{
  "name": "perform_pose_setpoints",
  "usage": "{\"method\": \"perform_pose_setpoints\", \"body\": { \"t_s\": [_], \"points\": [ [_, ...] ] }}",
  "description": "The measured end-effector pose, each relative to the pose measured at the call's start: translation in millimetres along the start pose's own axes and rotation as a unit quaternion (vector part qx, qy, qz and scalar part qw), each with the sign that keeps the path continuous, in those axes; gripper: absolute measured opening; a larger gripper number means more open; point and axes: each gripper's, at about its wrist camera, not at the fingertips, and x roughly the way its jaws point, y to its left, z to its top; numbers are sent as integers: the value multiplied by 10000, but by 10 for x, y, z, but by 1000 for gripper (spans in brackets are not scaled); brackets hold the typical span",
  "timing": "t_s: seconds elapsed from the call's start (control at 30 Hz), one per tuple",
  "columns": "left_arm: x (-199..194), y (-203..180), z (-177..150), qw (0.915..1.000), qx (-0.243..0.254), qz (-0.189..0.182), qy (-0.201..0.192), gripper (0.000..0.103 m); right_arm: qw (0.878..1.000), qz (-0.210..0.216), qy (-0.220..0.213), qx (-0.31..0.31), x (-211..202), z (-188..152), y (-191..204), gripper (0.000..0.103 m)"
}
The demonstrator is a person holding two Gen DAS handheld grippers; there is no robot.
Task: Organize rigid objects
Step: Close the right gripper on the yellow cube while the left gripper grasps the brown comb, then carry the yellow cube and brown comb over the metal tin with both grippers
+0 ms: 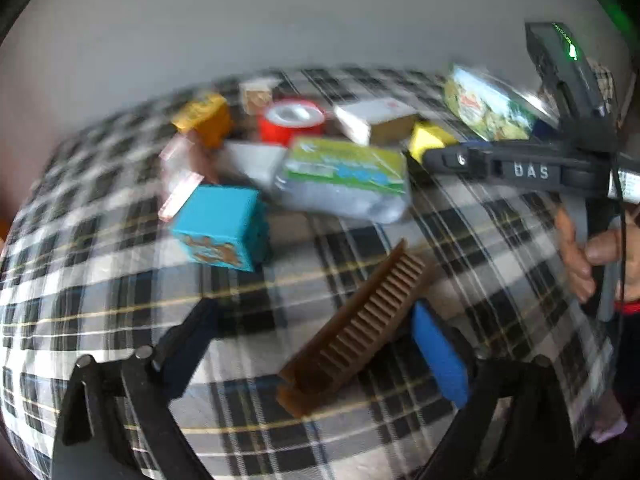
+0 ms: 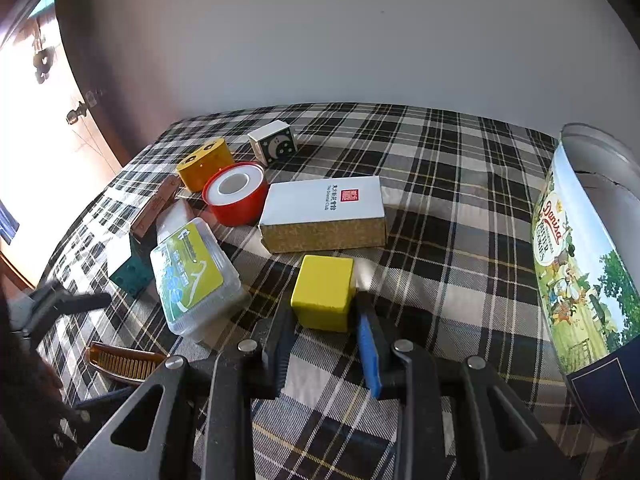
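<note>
Right claw grips yellow block; left claw wide over comb.

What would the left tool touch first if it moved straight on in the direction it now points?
Most likely the brown comb, which lies between the open fingers of the left tool, close to the blue pad. The picture is blurred, so depth is uncertain.
</note>
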Motion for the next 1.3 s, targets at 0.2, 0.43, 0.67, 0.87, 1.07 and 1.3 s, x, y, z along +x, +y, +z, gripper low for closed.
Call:
{"method": "perform_pose_setpoints", "body": {
  "t_s": [0.2, 0.43, 0.67, 0.87, 1.07, 1.3],
  "points": [
    [-59, -169, -40, 9996, 170, -194, -152, 27, 10000, 7, 1, -4, -1, -4, 0, 32],
    [-40, -160, 17, 9996, -170, -78, -202, 23, 9999, 105, -41, 89, -26, -13, -26, 27],
    [-270, -82, -81, 9954, -672, -41, -677, 23, 9987, 179, -486, -6, -219, -4, 36, 27],
    [-437, -112, -52, 9888, -883, 33, -1199, 23, 9943, 394, -987, -38, -440, 30, 57, 27],
    [-577, -287, 146, 9819, -769, 23, -1728, 23, 9834, 680, -1683, -59, -764, 70, 8, 27],
    [-654, -531, 469, 9709, -807, -347, -2228, 23, 9697, 595, -2367, 104, -1114, 47, -210, 27]
  ]
}}
